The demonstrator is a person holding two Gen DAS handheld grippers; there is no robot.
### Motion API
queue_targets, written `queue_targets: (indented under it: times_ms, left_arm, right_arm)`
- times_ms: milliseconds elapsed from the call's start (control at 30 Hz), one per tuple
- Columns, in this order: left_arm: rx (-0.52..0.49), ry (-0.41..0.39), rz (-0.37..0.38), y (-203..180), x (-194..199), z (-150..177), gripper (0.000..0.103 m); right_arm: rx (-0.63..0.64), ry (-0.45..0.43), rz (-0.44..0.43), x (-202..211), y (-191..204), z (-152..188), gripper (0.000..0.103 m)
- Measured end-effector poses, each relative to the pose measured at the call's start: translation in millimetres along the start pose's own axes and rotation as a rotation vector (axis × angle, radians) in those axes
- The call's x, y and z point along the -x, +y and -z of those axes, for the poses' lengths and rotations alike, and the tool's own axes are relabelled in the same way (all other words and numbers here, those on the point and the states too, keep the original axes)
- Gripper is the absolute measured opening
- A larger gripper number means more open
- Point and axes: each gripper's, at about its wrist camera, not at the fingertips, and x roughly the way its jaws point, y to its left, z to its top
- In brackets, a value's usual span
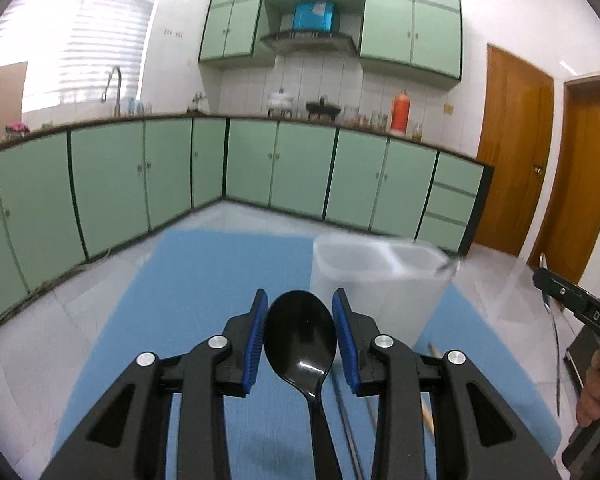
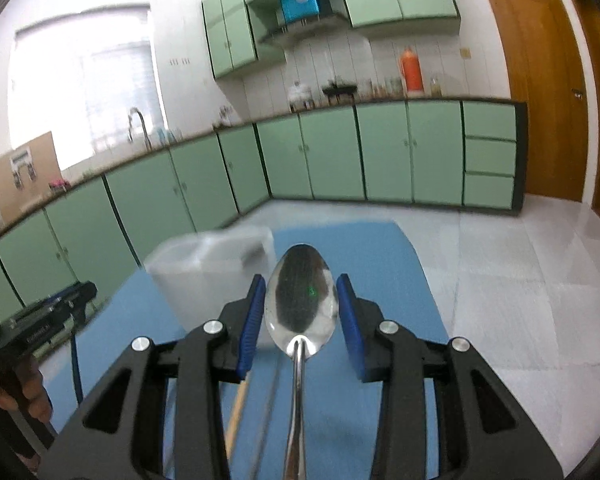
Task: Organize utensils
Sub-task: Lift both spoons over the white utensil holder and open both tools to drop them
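Two utensils are in hand, one per gripper. The left gripper (image 1: pixel 300 332) has its blue-padded fingers (image 1: pixel 256 340) closed on the bowl of a glossy black plastic spoon (image 1: pixel 300 340), bowl forward, handle running back under the camera; the handle's end is cut off by the frame. The right gripper (image 2: pixel 301 312) holds a polished steel spoon (image 2: pixel 300 308) the same way, the pads at each side of its bowl; contact on the right-hand pad is hard to confirm.

One translucent white plastic holder with two compartments (image 1: pixel 380 280) stands on the blue tabletop (image 1: pixel 188 280), ahead and right of the black spoon, ahead and left of the steel one. Its rim is blurred and its contents cannot be made out.

On the tabletop beneath the fingers lie one pale wooden stick (image 2: pixel 238 412) and one thin grey rod (image 1: pixel 348 424), both largely hidden by the grippers.

Each wrist view catches the opposite gripper at its edge, with part of a person's hand (image 1: pixel 596 392) gripping it.

Green cabinets (image 1: pixel 112 184) and two brown wooden doors (image 1: pixel 512 144) form the background.
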Motion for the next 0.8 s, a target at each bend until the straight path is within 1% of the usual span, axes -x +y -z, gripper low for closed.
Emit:
queue_targets:
  times_ms: [200,333,400,500,633,800]
  left_arm:
    - [-0.017,-0.142,0.03,-8,-5,-45,0.033]
    - [-0.049,-0.229,0.025,-15,-23,-72,0.033]
    - [-0.049,-0.247,0.031,-16,-34,-80,0.033]
    - [-0.042,-0.267,0.039,-18,-56,-93,0.033]
    - [-0.049,-0.289,0.024,-21,-81,-98,0.033]
    - [-0.05,-0.3,0.009,-22,-103,-93,0.033]
  right_arm:
    - [0.028,-0.144,-0.061,-18,13,-43,0.035]
    - [0.034,-0.206,-0.088,-45,15,-72,0.035]
    - [0.027,-0.225,-0.096,-58,11,-83,0.035]
    - [-0.002,-0.232,-0.108,-79,9,-95,0.035]
    - [-0.036,-0.239,-0.079,-103,12,-96,0.035]
    - [-0.066,-0.273,0.021,-119,20,-89,0.035]
